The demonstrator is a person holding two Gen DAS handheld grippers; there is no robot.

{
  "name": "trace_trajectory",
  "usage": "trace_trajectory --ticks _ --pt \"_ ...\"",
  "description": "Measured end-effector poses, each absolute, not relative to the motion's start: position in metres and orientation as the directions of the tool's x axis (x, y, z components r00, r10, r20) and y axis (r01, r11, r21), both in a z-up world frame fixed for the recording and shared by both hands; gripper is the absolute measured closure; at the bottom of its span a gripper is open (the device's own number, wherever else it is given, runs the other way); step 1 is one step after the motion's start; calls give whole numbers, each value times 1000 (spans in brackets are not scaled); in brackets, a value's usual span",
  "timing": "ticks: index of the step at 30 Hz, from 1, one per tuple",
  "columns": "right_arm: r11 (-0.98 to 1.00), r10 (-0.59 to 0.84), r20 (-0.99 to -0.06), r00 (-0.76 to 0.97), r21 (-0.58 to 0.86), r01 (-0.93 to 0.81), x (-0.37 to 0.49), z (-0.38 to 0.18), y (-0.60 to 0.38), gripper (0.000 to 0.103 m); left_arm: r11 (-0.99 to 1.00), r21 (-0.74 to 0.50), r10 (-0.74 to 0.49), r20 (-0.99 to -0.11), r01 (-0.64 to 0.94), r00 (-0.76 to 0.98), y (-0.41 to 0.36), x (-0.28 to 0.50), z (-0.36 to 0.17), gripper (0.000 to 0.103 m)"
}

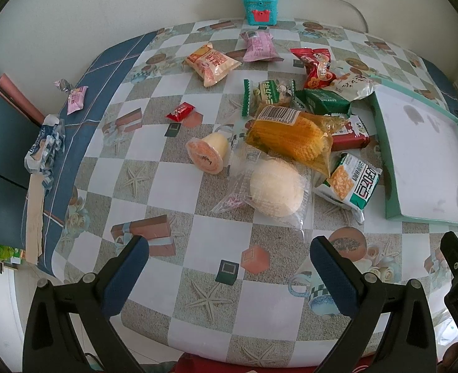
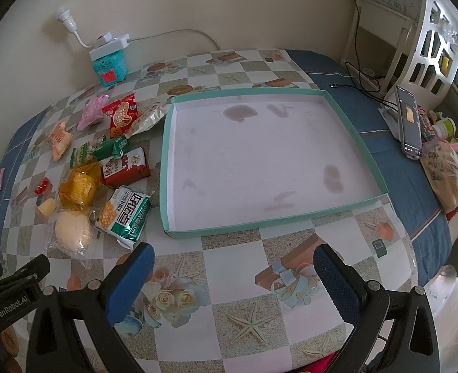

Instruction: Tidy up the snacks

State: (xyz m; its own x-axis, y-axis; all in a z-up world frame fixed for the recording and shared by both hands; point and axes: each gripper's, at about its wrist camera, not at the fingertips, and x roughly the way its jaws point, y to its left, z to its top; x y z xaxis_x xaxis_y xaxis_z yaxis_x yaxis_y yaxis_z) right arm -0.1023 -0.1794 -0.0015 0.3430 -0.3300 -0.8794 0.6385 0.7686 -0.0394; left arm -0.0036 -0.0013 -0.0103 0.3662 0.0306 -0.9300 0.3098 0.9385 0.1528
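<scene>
Both grippers hang wide apart over the tablecloth (image 2: pixel 247 283), left gripper (image 1: pixel 229 276) and right gripper (image 2: pixel 233 283) each grasping nothing. One teal tray (image 2: pixel 355 130) sits bare, white inside with faint stains. Roughly a dozen wrapped snacks lie heaped just left of it, a clear-bagged round bun (image 1: pixel 274 188) nearest.

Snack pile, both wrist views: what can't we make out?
- Red carton: left wrist view, largely covered by the yellow noodle pack.
- Green packet: partly under neighbouring wrappers, print too small to read.
- Teal tray: right side cut by the fisheye edge.
- Phone screen: right wrist view, too small.
</scene>
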Motion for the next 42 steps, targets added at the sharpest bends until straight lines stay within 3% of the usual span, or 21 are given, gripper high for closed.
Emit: trace_trajectory --ticks 25,31,36,42 --pt "769 -335 -880 336 -49 637 -101 -2 -179 0 944 142 26 -932 298 361 2 -2 -10 0" --pt "813 -305 -892 334 -61 579 -87 -11 -166 0 992 104 73 -930 68 359 49 16 -9 0" --pt "837 -257 -908 330 -39 546 -71 -22 -154 0 992 -8 25 -964 -123 263 105 31 -28 0" --pt "853 -228 -925 304 -39 521 -50 -35 -145 0 973 -56 -16 -984 -226 176 146 38 -57 0"
